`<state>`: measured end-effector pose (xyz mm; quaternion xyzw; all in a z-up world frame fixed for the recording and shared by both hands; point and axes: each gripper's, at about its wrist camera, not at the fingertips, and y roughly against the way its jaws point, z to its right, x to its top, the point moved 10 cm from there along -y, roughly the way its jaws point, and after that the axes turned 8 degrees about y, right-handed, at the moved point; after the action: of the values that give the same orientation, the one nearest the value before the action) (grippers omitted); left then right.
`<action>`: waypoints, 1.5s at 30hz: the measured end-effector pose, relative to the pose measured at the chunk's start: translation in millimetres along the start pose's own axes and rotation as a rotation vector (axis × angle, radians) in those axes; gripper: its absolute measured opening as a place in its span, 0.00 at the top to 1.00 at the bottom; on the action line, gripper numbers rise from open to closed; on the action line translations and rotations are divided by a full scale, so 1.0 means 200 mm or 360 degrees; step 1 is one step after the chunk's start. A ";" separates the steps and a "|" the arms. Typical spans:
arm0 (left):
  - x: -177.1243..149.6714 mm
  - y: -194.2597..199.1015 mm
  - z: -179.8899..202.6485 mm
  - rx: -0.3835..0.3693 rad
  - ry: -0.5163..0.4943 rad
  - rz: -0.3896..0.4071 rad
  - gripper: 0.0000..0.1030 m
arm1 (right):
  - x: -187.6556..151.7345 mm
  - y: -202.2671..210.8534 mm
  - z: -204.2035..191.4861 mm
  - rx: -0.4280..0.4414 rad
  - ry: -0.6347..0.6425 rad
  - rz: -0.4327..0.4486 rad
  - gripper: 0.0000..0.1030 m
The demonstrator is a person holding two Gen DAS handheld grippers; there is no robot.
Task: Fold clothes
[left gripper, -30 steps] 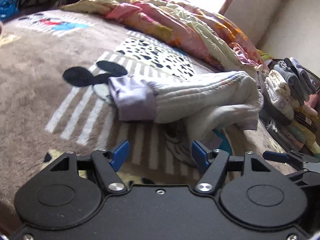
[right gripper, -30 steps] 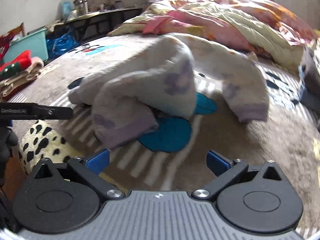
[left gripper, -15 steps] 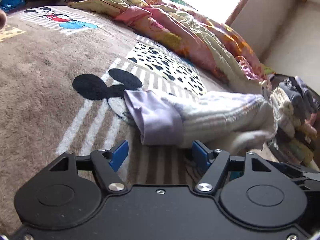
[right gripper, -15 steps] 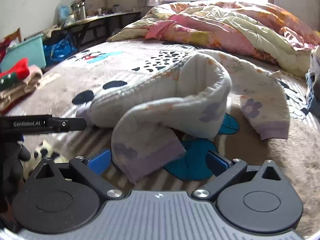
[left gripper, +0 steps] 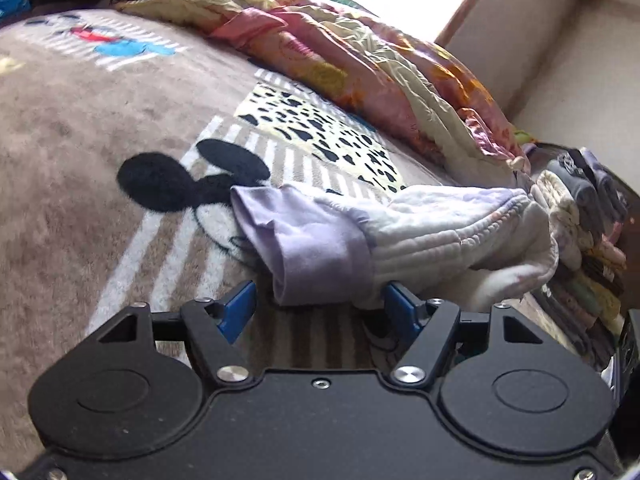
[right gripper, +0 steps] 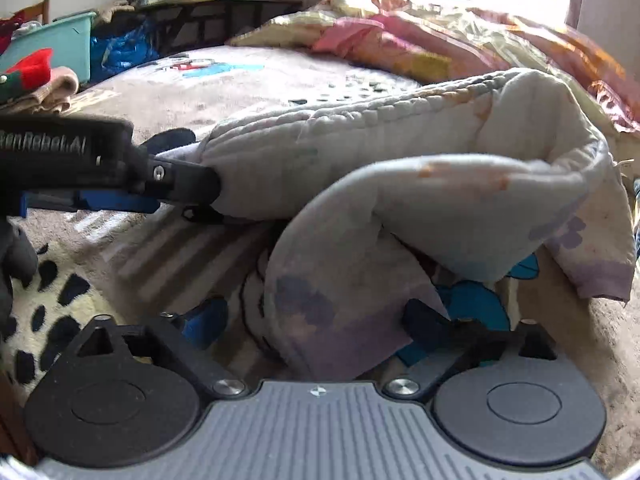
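Quilted white trousers [left gripper: 440,236] with lilac cuffs, lying rumpled on the brown cartoon blanket [left gripper: 80,128], near the stack of folded clothes [left gripper: 580,220]. Probably soft, padded, light, limp under its own weight; not slippery, not fragile. Best taken at the ribbed cuffs, firmer than the quilting. Left gripper [left gripper: 320,306]: fingers spread, one cuff [left gripper: 316,248] just ahead, between the blue pads, unpinched. Right gripper [right gripper: 316,320]: fingers closing around the other cuff [right gripper: 340,332], not yet pressing.
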<state>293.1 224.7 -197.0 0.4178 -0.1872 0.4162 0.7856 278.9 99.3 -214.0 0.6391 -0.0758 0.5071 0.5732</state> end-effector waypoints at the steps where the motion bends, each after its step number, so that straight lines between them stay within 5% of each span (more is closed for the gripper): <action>1: 0.00 -0.01 0.00 -0.0002 -0.0018 0.0000 0.32 | 0.00 0.01 0.02 -0.0001 -0.0018 0.0028 0.19; 3: 0.01 -0.02 0.02 -0.0012 -0.0036 0.0019 0.32 | 0.00 0.02 0.07 -0.0016 -0.0049 0.0074 0.47; 5: 0.02 -0.02 0.04 -0.0031 -0.0067 0.0060 0.35 | 0.00 0.04 0.13 0.0017 -0.0088 0.0113 0.61; 8: 0.05 -0.01 0.08 -0.0066 -0.0075 0.0110 0.63 | 0.02 0.08 0.20 0.0071 -0.0081 0.0156 0.75; 15: 0.13 0.04 0.12 -0.0074 -0.0026 0.0232 0.77 | 0.04 0.31 0.36 0.0188 -0.0087 0.0240 0.80; 27: 0.23 0.15 0.08 -0.0137 0.0142 0.0334 0.94 | 0.00 0.82 1.06 0.0358 -0.0592 0.0374 0.86; 33: 0.21 0.16 0.06 -0.0099 0.0145 0.0308 0.94 | -0.13 0.82 1.23 0.0265 -0.0592 0.0247 0.86; 40: 0.14 0.10 0.06 -0.0042 0.0059 0.0222 0.93 | -0.48 0.48 1.43 0.0032 -0.0752 -0.0042 0.84; 41: 0.13 0.10 0.06 -0.0035 0.0045 0.0219 0.88 | -0.51 0.45 1.46 0.0004 -0.0803 -0.0054 0.78; 42: 0.12 0.10 0.06 -0.0035 0.0030 0.0217 0.76 | -0.55 0.42 1.48 -0.0023 -0.0853 -0.0067 0.67; 44: 0.12 0.12 0.05 -0.0047 0.0017 0.0224 0.50 | -0.60 0.40 1.49 -0.0045 -0.0919 -0.0070 0.59; 45: 0.11 0.14 0.05 -0.0056 0.0017 0.0229 0.48 | -0.63 0.40 1.49 -0.0047 -0.0938 -0.0065 0.54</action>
<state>284.6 236.6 -162.8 0.3872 -0.2200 0.4705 0.7618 331.6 -228.8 -201.9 0.7517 -0.2335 0.2870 0.5459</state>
